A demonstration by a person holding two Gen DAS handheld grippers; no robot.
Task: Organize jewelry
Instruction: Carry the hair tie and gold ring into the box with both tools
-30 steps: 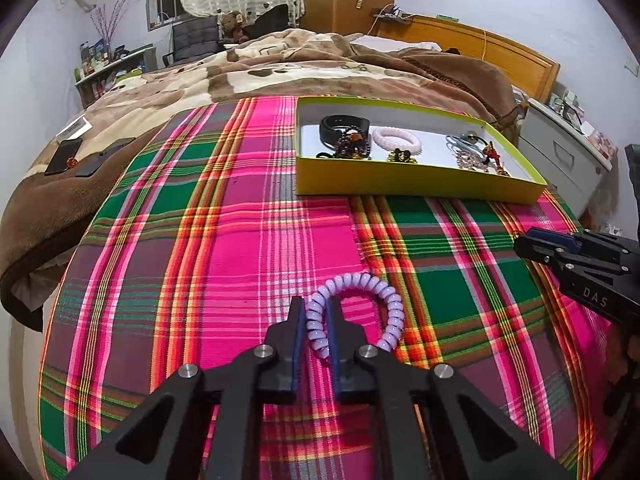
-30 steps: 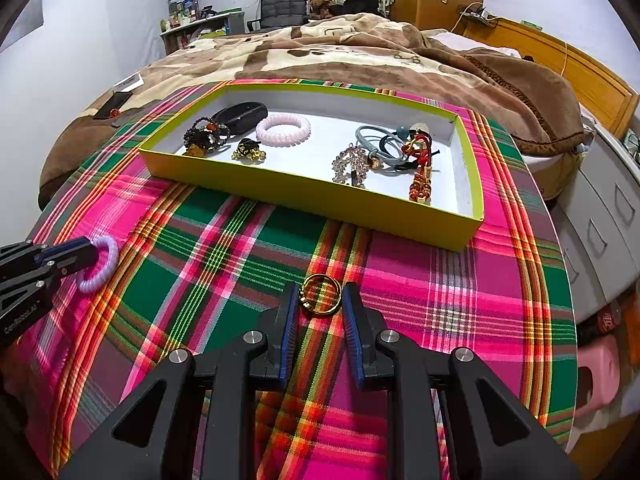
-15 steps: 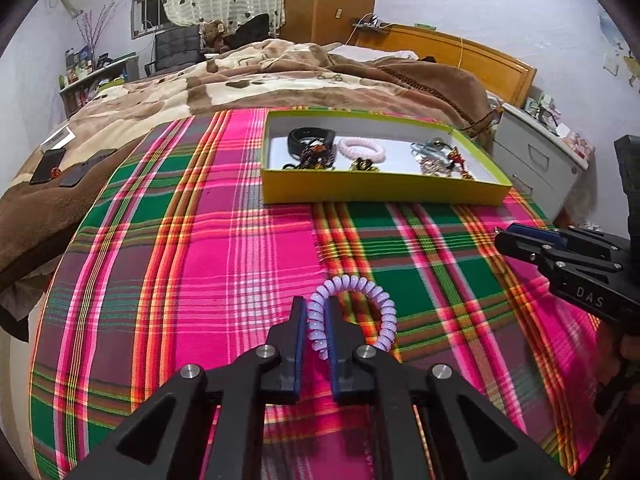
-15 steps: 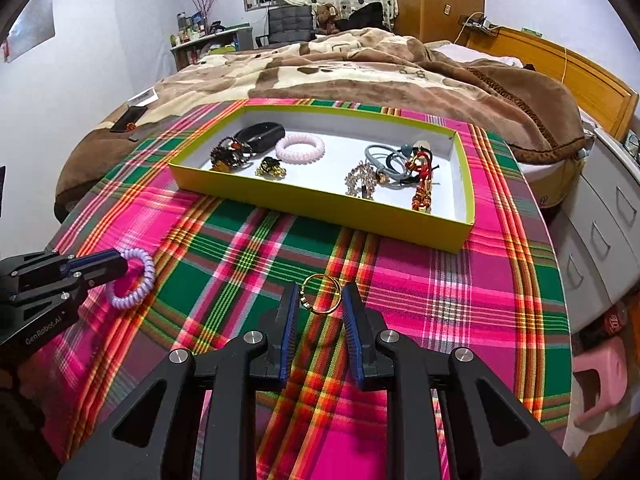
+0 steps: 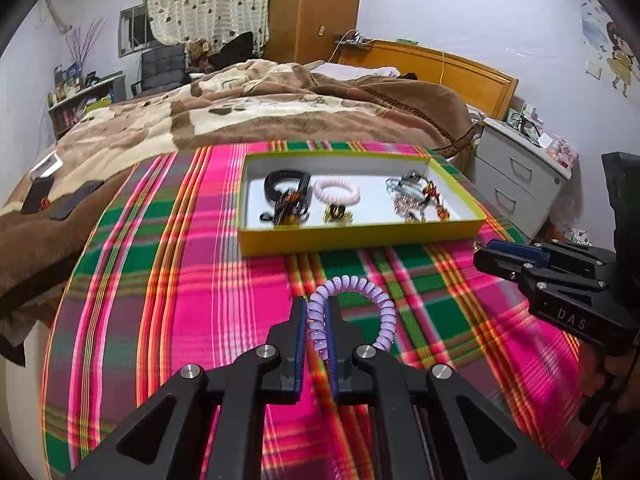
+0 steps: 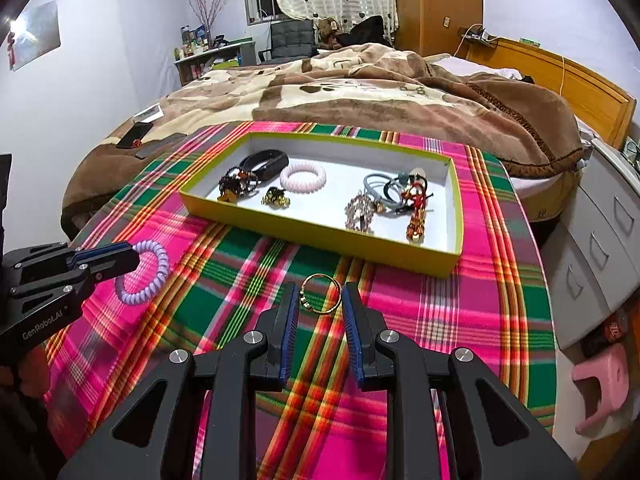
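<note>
Both of your grippers have risen off the plaid cloth [image 6: 440,304] since a second ago. Your left gripper [image 5: 318,320] pinches the purple coil bracelet [image 5: 384,304]; your right gripper [image 6: 320,300] clamps the gold ring [image 6: 320,294]. Next, I judge, comes the yellow tray [image 6: 320,236] ahead.

Lilac coil bracelet [image 5: 352,312] and thin gold ring [image 6: 320,294] held up above the plaid cloth [image 6: 440,312], short of the yellow tray [image 6: 320,236].
</note>
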